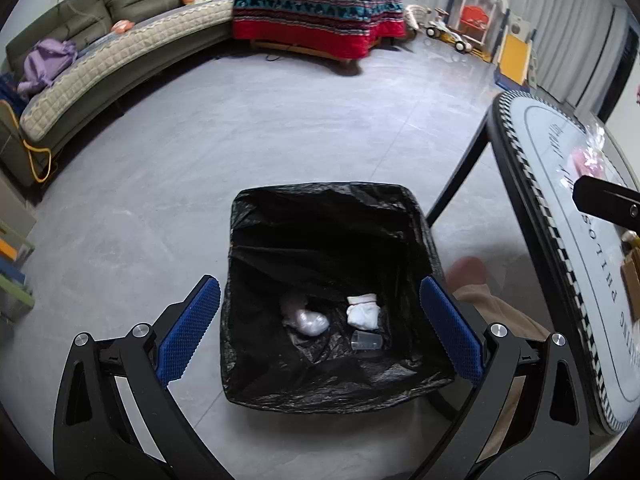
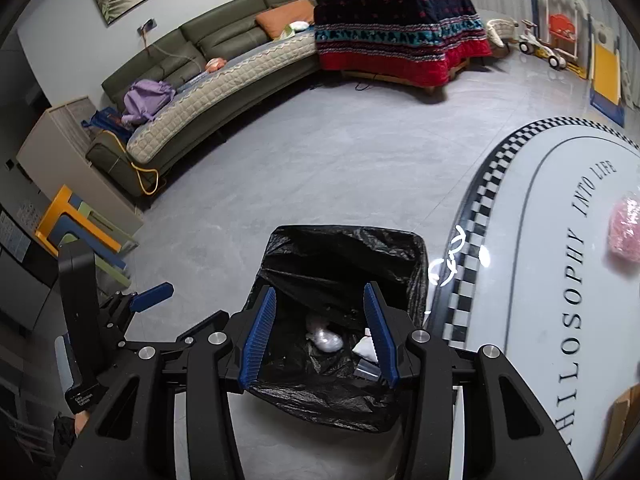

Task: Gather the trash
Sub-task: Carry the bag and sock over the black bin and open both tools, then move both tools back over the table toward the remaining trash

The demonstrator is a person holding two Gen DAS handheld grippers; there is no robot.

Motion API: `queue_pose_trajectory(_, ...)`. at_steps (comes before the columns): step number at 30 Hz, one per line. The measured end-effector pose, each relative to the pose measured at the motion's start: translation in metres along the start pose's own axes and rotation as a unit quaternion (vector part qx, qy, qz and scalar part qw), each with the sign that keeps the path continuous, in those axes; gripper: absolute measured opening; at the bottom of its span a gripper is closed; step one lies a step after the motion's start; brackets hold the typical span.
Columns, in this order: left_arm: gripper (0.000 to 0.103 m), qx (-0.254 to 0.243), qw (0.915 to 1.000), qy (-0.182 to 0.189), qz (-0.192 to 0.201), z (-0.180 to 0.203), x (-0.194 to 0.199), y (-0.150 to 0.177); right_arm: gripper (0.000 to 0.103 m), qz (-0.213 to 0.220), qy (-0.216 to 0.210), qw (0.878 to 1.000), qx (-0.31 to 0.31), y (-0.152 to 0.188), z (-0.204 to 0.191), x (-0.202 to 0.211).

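**Both grippers hang empty over the lined bin**

The left gripper [image 1: 320, 330] points steeply down at a bin [image 1: 256, 360] lined with a black bag, which stands on the grey floor [image 1: 240, 140]. Its jaws are spread wide, one blue pad on each side of the bin's mouth in the left wrist view, with nothing between them and nothing touching the pads.

At the bottom of the bin lie three pieces of trash. A crumpled clear plastic bag [image 1: 306, 320] sits to the left, a wad of white paper [image 1: 363, 312] to the right of it and apart from it, and a small clear plastic cup [image 1: 366, 340] lies on its side just below the paper, close against it.

The right gripper [image 2: 320, 334] also aims down into the bin [image 2: 344, 404]. Its jaws stand part-way apart and hold nothing; the plastic bag [image 2: 325, 338] shows in the gap between them, far below, and the white paper [image 2: 365, 348] peeks out beside the right-hand pad. In this view the left gripper [image 2: 154, 294] appears at the lower left, beside the bin.

Just to the right of the bin stands a table [image 2: 476, 240] with a checkered black-and-white edge and lettering on its pale top. A pink crinkled wrapper [image 2: 626, 226] lies on it, well apart from the bin, and a brown cardboard piece [image 2: 624, 420] shows at its near edge. A trouser leg [image 1: 504, 312] and a foot [image 1: 466, 272] of the person show between the bin and the table.
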State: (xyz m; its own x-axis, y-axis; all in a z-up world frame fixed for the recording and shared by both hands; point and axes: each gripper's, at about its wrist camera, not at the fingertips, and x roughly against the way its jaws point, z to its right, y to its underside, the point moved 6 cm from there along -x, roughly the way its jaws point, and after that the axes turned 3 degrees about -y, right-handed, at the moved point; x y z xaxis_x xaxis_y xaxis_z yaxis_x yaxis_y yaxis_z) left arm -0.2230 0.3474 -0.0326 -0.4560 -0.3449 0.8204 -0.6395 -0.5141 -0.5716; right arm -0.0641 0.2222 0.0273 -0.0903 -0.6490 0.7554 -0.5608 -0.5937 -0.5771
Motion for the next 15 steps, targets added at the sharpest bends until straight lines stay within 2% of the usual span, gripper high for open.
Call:
queue_pose_trajectory(7, 0.097, -0.044, 0.9984, 0.032, 0.013, 0.052, 0.015, -0.008, 0.053, 0.028, 0.035, 0.999, -0.015, 0.013, 0.033, 0.039)
queue_pose_trajectory(12, 0.097, -0.091, 0.9937, 0.062, 0.021, 0.111, 0.026, -0.013, 0.054, 0.047, 0.07, 0.996, -0.039, 0.029, 0.071, 0.077)
queue_pose_trajectory(15, 0.097, -0.12, 0.9893, 0.08, 0.021, 0.147, 0.029, -0.013, 0.059, 0.057, 0.1, 0.992, -0.055, 0.04, 0.097, 0.098)
